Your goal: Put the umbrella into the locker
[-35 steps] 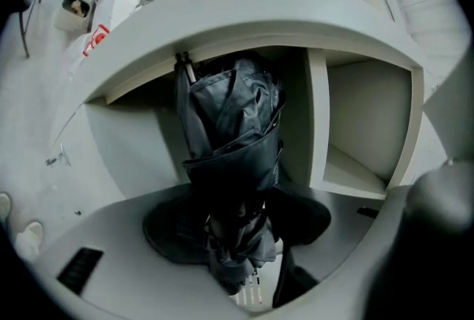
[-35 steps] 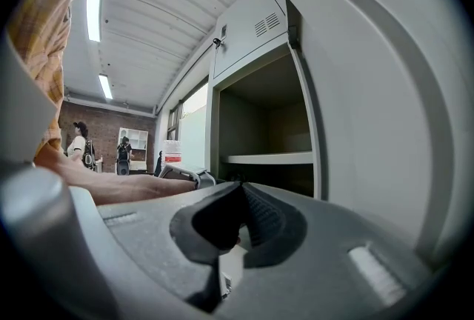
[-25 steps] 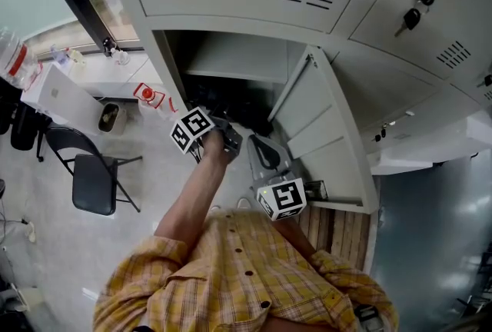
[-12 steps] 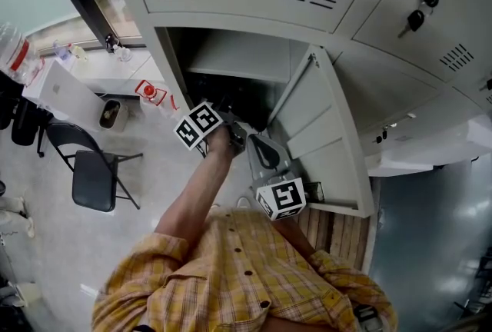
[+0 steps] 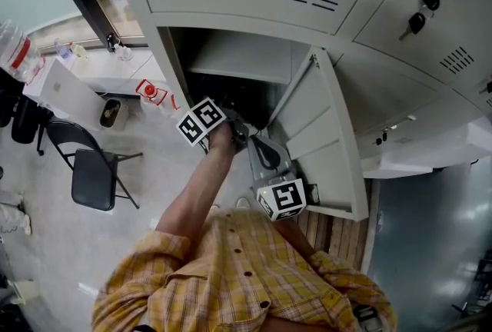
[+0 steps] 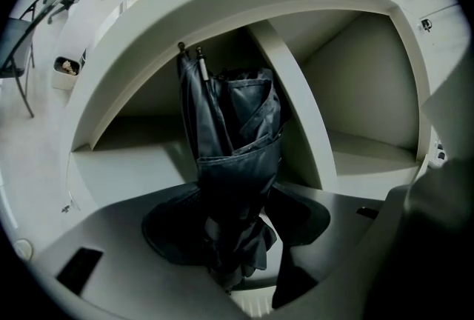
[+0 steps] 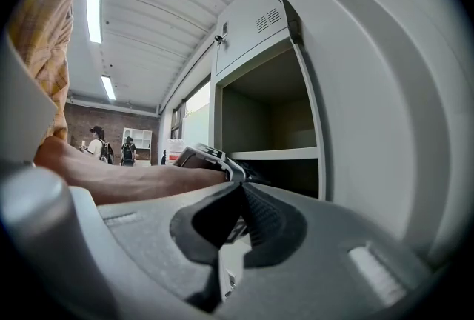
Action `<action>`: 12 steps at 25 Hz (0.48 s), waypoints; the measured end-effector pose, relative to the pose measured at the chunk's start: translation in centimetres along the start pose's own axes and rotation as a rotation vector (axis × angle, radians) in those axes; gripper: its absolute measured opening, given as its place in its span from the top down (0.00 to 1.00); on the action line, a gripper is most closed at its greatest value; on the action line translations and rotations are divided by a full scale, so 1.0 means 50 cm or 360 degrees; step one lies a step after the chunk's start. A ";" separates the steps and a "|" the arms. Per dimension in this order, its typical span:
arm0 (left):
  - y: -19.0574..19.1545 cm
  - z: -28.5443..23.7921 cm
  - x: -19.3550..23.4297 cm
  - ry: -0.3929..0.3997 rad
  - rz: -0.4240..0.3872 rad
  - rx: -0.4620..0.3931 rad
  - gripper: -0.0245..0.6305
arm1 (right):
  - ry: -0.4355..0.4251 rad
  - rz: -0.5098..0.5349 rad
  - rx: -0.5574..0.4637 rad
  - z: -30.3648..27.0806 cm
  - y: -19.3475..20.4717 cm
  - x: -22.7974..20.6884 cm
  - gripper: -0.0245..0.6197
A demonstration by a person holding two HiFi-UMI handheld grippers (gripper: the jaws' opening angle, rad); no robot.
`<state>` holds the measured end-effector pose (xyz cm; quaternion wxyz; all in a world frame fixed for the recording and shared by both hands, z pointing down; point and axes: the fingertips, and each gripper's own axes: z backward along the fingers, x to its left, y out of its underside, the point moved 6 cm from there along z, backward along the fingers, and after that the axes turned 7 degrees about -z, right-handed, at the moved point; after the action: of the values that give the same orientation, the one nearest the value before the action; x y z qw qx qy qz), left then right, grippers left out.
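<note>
I hold the folded umbrella clamped in L gripper fingers, long axis pointing tip-first into the open locker. R gripper, fingers pressed together on nothing, sits further back.

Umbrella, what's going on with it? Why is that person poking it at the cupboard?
A person in a yellow checked shirt holds a gripper in each hand. The left gripper is shut on a folded dark umbrella and points it into the open locker. The umbrella has not been let go. The right gripper is shut with nothing in it and waits beside the open locker door.
</note>
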<state>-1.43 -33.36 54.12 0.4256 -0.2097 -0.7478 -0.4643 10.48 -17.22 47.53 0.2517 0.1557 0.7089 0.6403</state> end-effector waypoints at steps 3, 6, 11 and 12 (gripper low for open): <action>-0.002 -0.002 0.000 0.0008 -0.0010 0.0013 0.63 | -0.0001 -0.0011 -0.0005 -0.001 -0.001 0.000 0.97; 0.001 -0.017 -0.005 0.0060 0.0013 0.0062 0.63 | -0.0004 -0.0011 -0.0006 -0.001 -0.002 0.000 0.97; 0.009 -0.029 0.001 0.0089 0.0061 0.0082 0.63 | 0.0014 -0.0008 -0.0018 0.009 -0.010 -0.003 0.97; 0.005 -0.033 0.008 0.0094 0.0089 0.0087 0.63 | 0.0021 -0.0005 -0.0022 0.010 -0.012 -0.006 0.97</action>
<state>-0.73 -34.72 54.95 0.4659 -0.2050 -0.7412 -0.4377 11.07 -17.05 46.96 0.2490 0.1485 0.7063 0.6458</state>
